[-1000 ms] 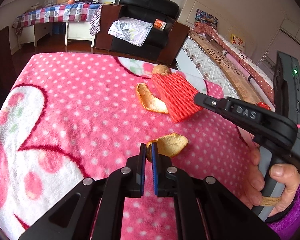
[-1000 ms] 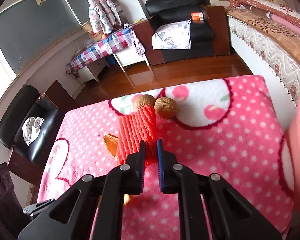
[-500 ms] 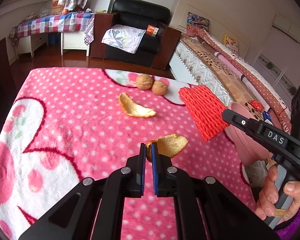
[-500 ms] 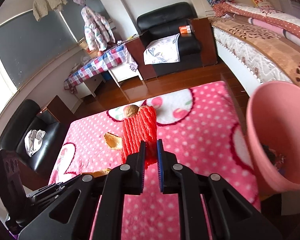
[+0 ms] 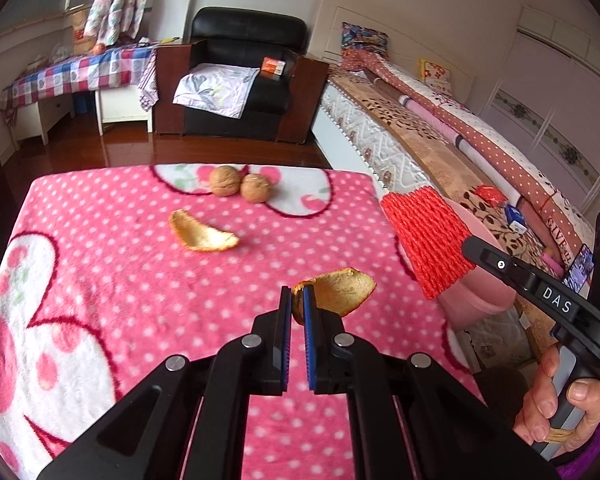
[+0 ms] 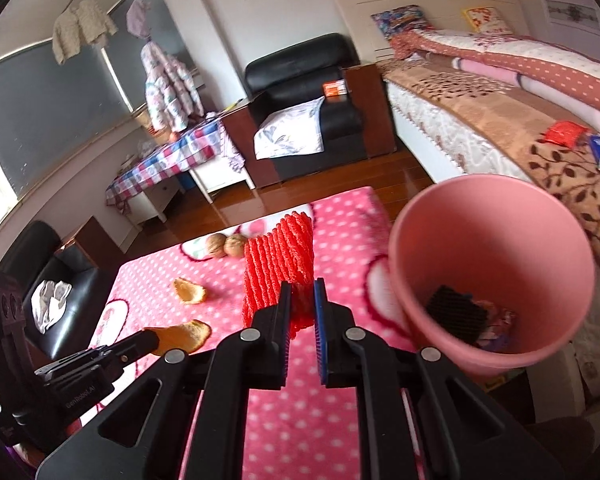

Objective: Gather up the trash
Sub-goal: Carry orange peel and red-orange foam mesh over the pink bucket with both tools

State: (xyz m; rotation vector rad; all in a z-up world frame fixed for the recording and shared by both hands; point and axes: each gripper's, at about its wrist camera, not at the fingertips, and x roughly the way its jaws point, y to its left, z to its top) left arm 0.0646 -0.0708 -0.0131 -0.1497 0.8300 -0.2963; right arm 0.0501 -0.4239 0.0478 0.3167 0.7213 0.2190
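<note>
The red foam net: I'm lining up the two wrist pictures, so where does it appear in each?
Left wrist view: the red foam net sits right of centre, held by the right hand-held gripper in front of the pink bin.
Right wrist view: the net is at centre, just above the fingers, left of the bin.
Shared landmark: the two walnuts on the pink blanket.

I read "DAS" in white on the right gripper [image 5: 476, 250] arm, lower right of my left wrist view. "GIVE" runs along the bedding [image 5: 558, 236] beside it. "GenRobot.AI" marks the left gripper [image 6: 150, 340] body, lower left of my right wrist view.
</note>
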